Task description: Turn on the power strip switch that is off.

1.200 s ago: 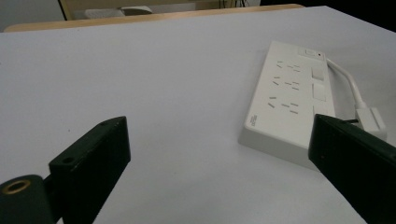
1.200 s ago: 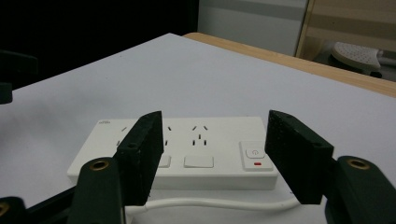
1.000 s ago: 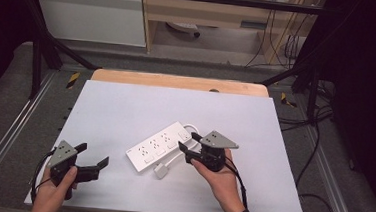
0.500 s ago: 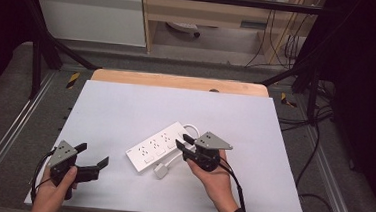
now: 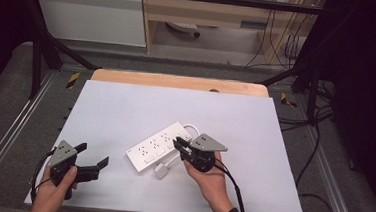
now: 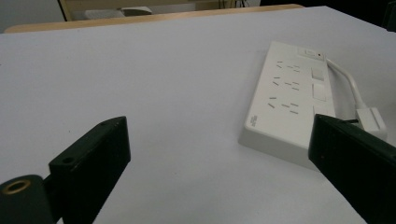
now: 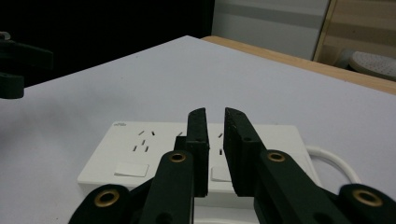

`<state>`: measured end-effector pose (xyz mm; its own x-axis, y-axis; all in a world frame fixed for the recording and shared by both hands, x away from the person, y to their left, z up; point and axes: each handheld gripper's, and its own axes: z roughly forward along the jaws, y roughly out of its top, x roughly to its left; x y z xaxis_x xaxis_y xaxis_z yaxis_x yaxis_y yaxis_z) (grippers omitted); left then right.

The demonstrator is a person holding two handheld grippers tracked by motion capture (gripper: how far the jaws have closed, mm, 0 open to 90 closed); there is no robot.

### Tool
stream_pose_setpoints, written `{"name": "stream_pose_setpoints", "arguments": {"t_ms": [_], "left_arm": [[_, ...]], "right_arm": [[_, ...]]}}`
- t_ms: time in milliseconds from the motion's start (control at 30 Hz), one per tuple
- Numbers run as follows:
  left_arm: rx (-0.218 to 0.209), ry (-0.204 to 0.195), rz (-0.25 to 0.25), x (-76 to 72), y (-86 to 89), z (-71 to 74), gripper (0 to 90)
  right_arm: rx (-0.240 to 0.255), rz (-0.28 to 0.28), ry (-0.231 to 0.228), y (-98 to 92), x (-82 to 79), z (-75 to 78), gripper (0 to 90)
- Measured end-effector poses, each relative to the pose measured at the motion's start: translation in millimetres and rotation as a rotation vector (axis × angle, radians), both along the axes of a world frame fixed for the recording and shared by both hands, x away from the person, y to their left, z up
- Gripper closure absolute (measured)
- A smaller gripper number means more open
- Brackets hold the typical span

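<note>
Hovering just above the near end of one white power strip [image 5: 160, 146], the right gripper [image 5: 179, 146] with jaws nearly together, only a thin slit left between the pads, nothing caught in it; have just been closing. Directly ahead of and beneath those jaws in the right gripper view, the strip's face [image 7: 140, 154] with slotted sockets and flat white switches. Just behind that tool, toward the hand, one white plug [image 5: 162, 171] lying flat, and one white cord [image 5: 190, 129] looping off the strip's far end. Possibly brushing the strip's top with the jaw tips, though too close to call from above.

Resting low at the near-left corner, the left gripper [image 5: 92, 158], jaws spread wide and holding nothing. Well ahead and to the right of its jaws in the left gripper view, the same strip [image 6: 292, 93], lying slantwise, plug [image 6: 371, 120] beside its near end.

Plenty of bare white table [image 5: 126, 106] ahead of both tools, up to one wooden strip [image 5: 177, 81] along the far edge. Little margin behind either hand before the near edge; right edge well apart from the right tool, left edge close beside the left one.

Counted: two grippers, two hands, one strip, one plug, one cord.
</note>
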<state>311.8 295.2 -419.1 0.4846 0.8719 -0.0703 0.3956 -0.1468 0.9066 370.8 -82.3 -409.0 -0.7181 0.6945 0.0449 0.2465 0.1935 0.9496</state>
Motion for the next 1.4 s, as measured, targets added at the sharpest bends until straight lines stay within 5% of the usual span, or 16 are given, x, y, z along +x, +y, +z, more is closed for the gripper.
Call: {"name": "stream_pose_setpoints", "arguments": {"t_ms": [400,1400], "left_arm": [[-0.001,-0.001,0.000,0.0,0.2,0.1,5.5],[-0.001,-0.001,0.000,0.0,0.4,0.0,5.5]], "right_arm": [[0.016,0.019,0.043,8.8,1.8,-11.2,87.0],[-0.013,0.052,0.060,24.3,-0.1,-30.0,90.0]]}}
